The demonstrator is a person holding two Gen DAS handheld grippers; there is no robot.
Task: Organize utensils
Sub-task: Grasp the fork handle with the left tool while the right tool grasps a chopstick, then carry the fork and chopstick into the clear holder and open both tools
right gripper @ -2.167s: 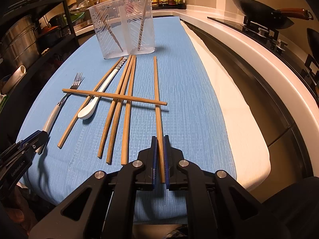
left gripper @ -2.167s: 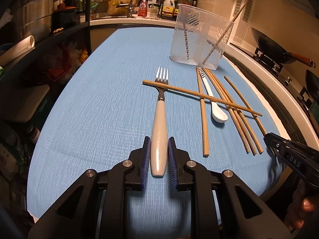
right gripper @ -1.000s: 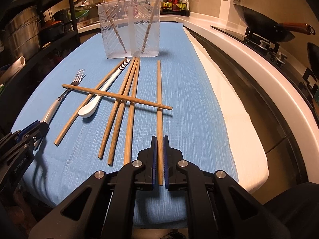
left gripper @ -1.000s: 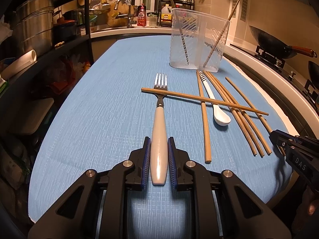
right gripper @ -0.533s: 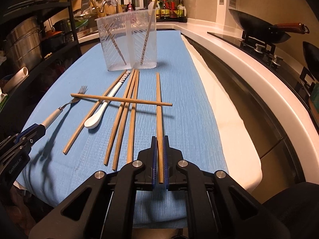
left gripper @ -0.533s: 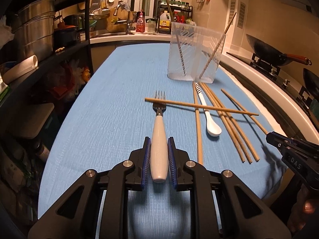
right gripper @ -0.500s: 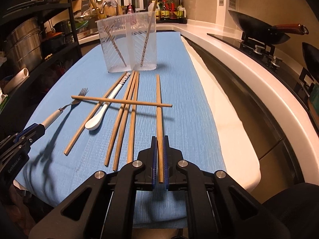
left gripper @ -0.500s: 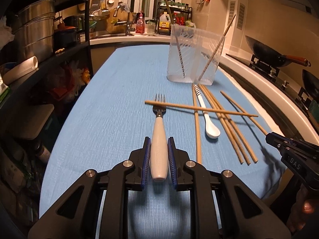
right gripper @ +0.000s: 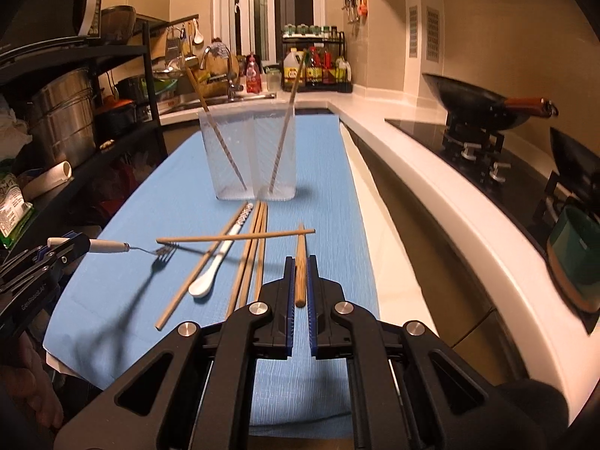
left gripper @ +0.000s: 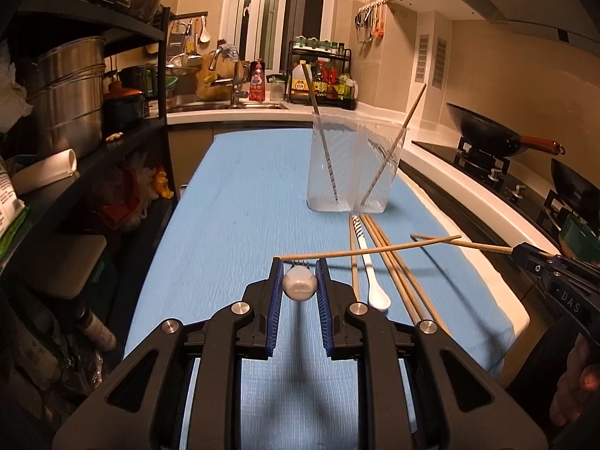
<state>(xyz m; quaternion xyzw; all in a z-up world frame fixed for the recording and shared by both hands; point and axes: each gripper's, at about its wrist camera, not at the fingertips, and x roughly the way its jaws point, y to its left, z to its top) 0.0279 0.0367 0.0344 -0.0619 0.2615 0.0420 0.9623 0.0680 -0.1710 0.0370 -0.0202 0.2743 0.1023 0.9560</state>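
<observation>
- Two chopsticks already stand in the clear divided holder (right gripper: pixel 254 157) at the far end of the table (right gripper: pixel 322 172), one per compartment. That's all that looks done.
- Left tool (left gripper: pixel 299 281) is clamped narrow on the white handle of the fork (right gripper: pixel 112 246); fork is off the blue cloth, tines hanging over it, its shadow below.
- Right tool (right gripper: pixel 299 281) is pinched nearly closed on one chopstick (right gripper: pixel 300 262), also lifted clear of the cloth.
- Both held pieces are not yet at the holder, which sits well ahead.
- Several things left on the cloth: white spoon (right gripper: pixel 213 270), one crossing chopstick (right gripper: pixel 236 237) lying over the pile, one angled chopstick (right gripper: pixel 195 273) left of the spoon, and a tight bundle of chopsticks (right gripper: pixel 253 255) beside it.
- Bundle count: I read three, can't be sure where they touch and overlap.
- Crossing chopstick's left end looks close to the fork tines; touching or not, can't tell.
- Left wrist view shows only the fork's butt end, blurred; tines mostly hidden behind it.
- Which compartment takes forks or spoons: no marking visible.
- Near ends of the bundle are hidden behind my right tool.
</observation>
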